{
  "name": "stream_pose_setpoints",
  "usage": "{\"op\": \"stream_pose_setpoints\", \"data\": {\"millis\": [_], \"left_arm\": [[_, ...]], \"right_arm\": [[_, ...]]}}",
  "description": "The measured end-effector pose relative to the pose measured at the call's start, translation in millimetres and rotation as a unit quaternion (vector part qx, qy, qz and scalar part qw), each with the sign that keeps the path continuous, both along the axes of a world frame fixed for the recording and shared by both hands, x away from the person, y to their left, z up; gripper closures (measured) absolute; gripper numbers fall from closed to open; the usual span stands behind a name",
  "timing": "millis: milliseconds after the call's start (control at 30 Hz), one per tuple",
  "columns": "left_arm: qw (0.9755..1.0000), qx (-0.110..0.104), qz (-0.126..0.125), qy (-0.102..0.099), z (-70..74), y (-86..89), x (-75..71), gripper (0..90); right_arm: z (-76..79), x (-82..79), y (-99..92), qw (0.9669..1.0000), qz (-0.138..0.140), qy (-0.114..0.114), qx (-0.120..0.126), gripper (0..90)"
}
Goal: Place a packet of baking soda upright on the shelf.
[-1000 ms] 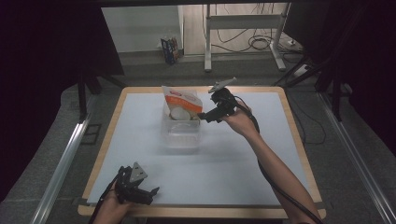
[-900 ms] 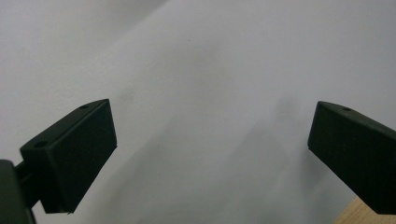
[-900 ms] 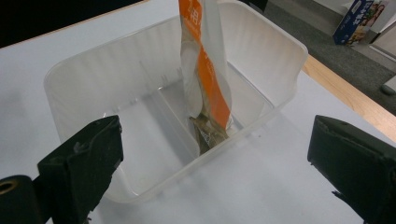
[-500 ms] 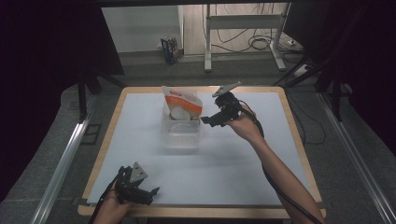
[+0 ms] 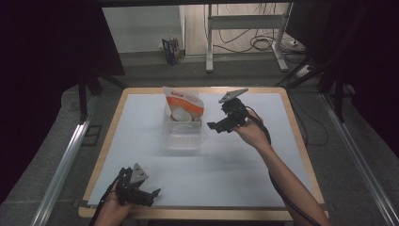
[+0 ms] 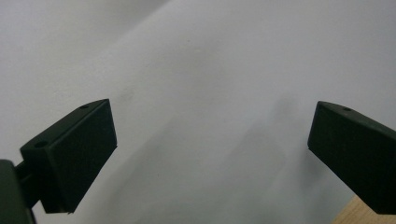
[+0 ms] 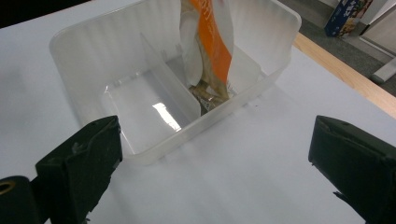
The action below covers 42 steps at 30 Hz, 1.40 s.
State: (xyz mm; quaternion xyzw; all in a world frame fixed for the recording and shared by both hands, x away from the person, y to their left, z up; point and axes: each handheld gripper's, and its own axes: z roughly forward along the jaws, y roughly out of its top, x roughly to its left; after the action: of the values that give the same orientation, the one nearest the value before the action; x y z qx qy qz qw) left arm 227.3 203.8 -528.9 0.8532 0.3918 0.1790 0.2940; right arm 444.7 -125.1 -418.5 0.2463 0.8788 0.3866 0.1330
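Nearest, the left gripper [image 5: 151,193] rested at the table's front edge, jaws spread and empty. Farther on, the right gripper [image 5: 214,126] hovered just beside the clear bin [image 7: 154,100], jaws spread, holding nothing. The orange-and-white pouch [image 7: 211,44] stood upright in the bin's far compartment of 2. A clean step probably meant withdrawing without nudging the light bin. The white table [image 5: 244,165] was wood-rimmed; beyond lay grey floor, cables [image 5: 263,43] and dark curtains.

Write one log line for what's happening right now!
right gripper: open, beside bin | pouch: standing in bin's far compartment | left gripper: open, near edge
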Motion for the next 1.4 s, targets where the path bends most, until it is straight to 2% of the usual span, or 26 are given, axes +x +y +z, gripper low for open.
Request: {"op": "stream_pose_setpoints", "data": {"millis": [100, 233, 733, 967, 1067, 1200, 1300, 1400], "left_arm": [[0.9999, -0.013, 0.0, 0.003, 0.4, 2.2, 0.5, 1.3], [0.9998, -0.02, 0.002, 0.004, 0.6, 3.5, 0.7, 1.3], [0.9998, -0.019, 0.005, 0.002, 0.6, 3.2, 0.5, 1.1], [1.0, -0.004, 0.005, -0.003, 0.5, 0.8, -0.6, 1.1], [1.0, -0.005, 0.005, -0.006, 1.0, 1.0, -1.2, 1.0], [0.9996, -0.021, 0.015, -0.009, 2.3, 4.7, -1.6, 0.9], [0.9987, -0.043, 0.028, 0.0, 2.9, 7.4, -1.3, 0.9], [0.9981, -0.052, 0.032, 0.006, 3.2, 8.8, -0.8, 0.8]], "right_arm": [[-1.9, -3.9, -2.1, 1.0, 0.001, 0.0, 0.0, 2.6], [-6.2, -8.5, -4.4, 1.0, 0.001, 0.0, -0.008, 2.6], [-23.1, -31.6, -23.6, 1.0, 0.0, 0.002, -0.002, 1.9], [-26.8, -44.3, -33.3, 1.0, 0.0, -0.002, 0.002, 1.3], [-27.0, -49.2, -37.4, 1.0, 0.001, -0.003, 0.002, 1.3], [-25.7, -55.4, -43.7, 1.0, -0.002, -0.007, 0.0, 1.2], [-26.1, -60.1, -48.8, 1.0, -0.004, -0.007, 0.001, 1.2], [-26.8, -65.0, -53.6, 1.0, -0.006, -0.007, 0.002, 1.2]]}}
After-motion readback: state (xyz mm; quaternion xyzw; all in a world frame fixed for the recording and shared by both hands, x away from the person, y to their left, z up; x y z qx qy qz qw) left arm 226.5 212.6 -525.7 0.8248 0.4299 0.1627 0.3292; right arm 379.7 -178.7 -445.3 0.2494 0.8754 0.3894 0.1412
